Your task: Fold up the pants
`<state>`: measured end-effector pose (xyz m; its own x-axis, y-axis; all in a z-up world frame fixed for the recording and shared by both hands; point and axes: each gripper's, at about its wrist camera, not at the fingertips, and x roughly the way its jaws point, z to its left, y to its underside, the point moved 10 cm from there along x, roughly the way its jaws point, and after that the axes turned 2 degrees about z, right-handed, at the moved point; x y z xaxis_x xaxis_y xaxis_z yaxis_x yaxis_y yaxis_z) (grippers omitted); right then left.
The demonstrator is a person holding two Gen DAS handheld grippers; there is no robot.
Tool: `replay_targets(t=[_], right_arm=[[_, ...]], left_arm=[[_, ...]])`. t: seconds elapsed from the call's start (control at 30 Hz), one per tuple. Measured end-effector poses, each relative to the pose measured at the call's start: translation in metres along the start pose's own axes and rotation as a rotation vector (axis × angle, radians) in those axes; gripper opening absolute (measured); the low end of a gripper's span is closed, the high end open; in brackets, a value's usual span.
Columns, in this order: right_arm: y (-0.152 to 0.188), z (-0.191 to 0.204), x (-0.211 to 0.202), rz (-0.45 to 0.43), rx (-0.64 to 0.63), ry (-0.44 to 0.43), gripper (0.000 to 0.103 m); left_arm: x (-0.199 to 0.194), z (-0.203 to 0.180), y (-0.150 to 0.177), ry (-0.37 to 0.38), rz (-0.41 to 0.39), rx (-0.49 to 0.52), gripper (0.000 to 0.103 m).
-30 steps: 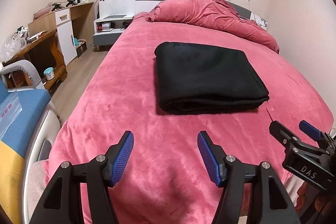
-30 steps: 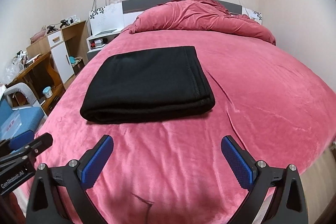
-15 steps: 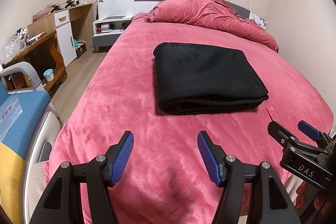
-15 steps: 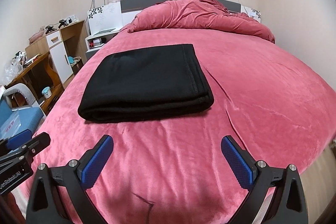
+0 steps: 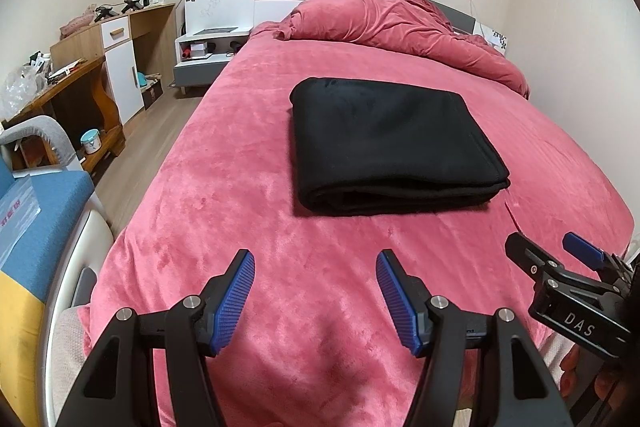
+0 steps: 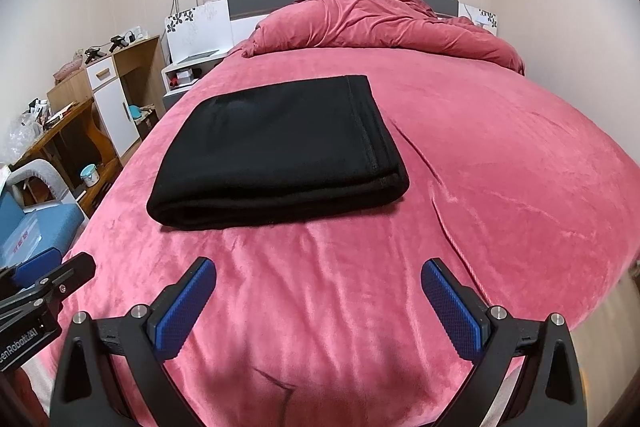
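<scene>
Folded black pants [image 5: 394, 143] on pink bed [image 5: 248, 195], hemmed edge plain only from right; both grippers' fingers [image 5: 236, 301] [image 6: 452, 309] spread, empty.

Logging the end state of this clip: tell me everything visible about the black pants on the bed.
The black pants lie folded into a thick, roughly rectangular stack of several layers on the pink bedspread, about mid-bed. The fabric looks soft, matte and fleecy. Rounded folds face the near and left sides; stitched edges line up along the right side. The stack lies flat and tidy, touched only by the bedspread. No legs or waistband can be told apart. The bunched pink duvet sits well behind it.
</scene>
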<state>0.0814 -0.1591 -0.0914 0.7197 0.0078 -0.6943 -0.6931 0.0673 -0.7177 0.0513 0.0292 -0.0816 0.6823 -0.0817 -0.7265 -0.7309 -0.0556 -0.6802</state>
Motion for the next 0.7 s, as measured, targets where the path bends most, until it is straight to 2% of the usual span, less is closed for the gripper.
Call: replay_targets(t=[0.7], right_arm=[[0.0030,0.0026,0.0010,0.005,-0.001,-0.007,0.103]], left_arm=[[0.0016,0.0018,0.0006,-0.006,0.010,0.001,0.065]])
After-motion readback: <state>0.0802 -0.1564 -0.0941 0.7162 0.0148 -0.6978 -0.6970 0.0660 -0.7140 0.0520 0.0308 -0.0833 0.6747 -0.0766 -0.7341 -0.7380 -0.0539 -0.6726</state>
